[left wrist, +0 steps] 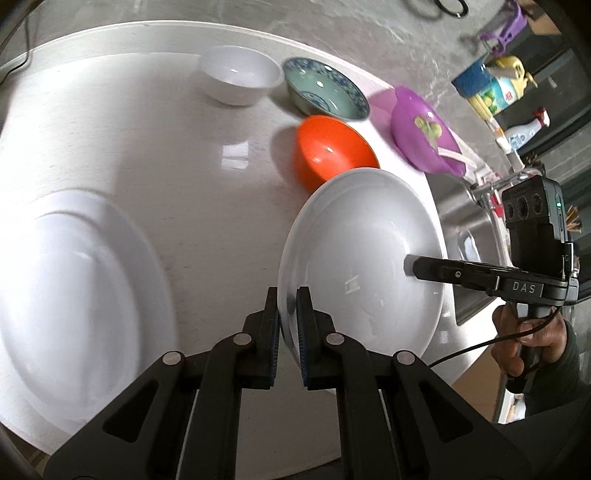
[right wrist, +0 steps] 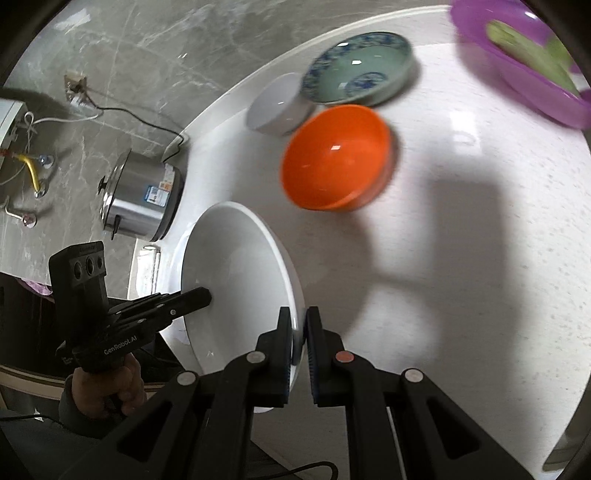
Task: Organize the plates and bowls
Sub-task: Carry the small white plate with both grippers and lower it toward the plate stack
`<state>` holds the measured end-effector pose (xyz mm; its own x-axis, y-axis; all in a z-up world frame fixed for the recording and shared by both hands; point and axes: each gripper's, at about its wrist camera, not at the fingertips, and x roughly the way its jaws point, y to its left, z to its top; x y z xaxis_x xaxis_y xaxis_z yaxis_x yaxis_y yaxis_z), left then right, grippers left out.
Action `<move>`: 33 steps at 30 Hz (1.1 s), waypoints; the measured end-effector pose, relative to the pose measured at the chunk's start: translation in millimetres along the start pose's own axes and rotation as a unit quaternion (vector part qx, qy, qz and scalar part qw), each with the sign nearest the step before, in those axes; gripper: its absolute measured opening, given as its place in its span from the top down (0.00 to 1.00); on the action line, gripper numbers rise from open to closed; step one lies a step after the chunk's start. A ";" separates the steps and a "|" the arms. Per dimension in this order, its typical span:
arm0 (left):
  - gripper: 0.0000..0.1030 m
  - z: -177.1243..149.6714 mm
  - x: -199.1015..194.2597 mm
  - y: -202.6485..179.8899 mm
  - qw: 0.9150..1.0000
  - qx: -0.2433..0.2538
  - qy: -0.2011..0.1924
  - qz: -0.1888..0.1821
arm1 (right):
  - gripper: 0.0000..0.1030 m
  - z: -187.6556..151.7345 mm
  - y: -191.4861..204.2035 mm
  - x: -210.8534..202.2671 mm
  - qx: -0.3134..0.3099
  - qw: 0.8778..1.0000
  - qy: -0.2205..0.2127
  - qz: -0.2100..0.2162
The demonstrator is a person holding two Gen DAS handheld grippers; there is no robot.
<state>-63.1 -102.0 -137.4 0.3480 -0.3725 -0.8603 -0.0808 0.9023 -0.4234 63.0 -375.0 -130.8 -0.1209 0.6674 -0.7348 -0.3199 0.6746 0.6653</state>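
Both grippers hold one white plate (left wrist: 362,240) above the white counter, tilted. My left gripper (left wrist: 287,295) is shut on its near rim; my right gripper (left wrist: 408,265) is shut on the opposite rim. In the right wrist view my right gripper (right wrist: 299,314) clamps the plate (right wrist: 240,273) and the left gripper (right wrist: 207,295) grips its far edge. A second white plate (left wrist: 74,295) lies flat at the left. An orange bowl (left wrist: 328,147), a white bowl (left wrist: 240,74), a blue-patterned bowl (left wrist: 325,88) and a purple bowl (left wrist: 424,129) stand behind.
A steel sink (left wrist: 469,229) lies right of the counter, with bottles (left wrist: 498,88) on the ledge beyond. A steel rice cooker (right wrist: 144,199) with its cable stands at the counter's end. The counter edge (left wrist: 110,29) curves along the back wall.
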 end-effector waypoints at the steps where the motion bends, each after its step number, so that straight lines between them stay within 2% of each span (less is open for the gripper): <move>1: 0.93 -1.1 -5.5 5.4 1.000 -0.003 -0.002 0.000 | 0.90 2.1 6.8 3.1 -0.003 1.000 0.001 0.001; 16: 0.93 -17.2 -104.6 115.7 0.997 -0.056 -0.050 0.017 | 0.90 23.0 103.2 59.4 -0.058 0.997 0.030 0.029; 26: 0.93 -37.0 -150.6 183.6 0.994 -0.082 -0.065 0.035 | 0.90 28.8 155.9 105.2 -0.084 0.994 0.056 0.039; 33: 0.93 -46.7 -167.8 225.1 0.993 -0.089 -0.062 0.049 | 0.90 35.1 181.7 132.8 -0.093 0.993 0.064 0.042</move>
<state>-183.2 153.5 -101.6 0.4421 -0.2448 -0.8629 -0.2803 0.8762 -0.3921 21.8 -152.8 -102.8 -0.2682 0.6656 -0.6964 -0.4706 0.5402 0.6976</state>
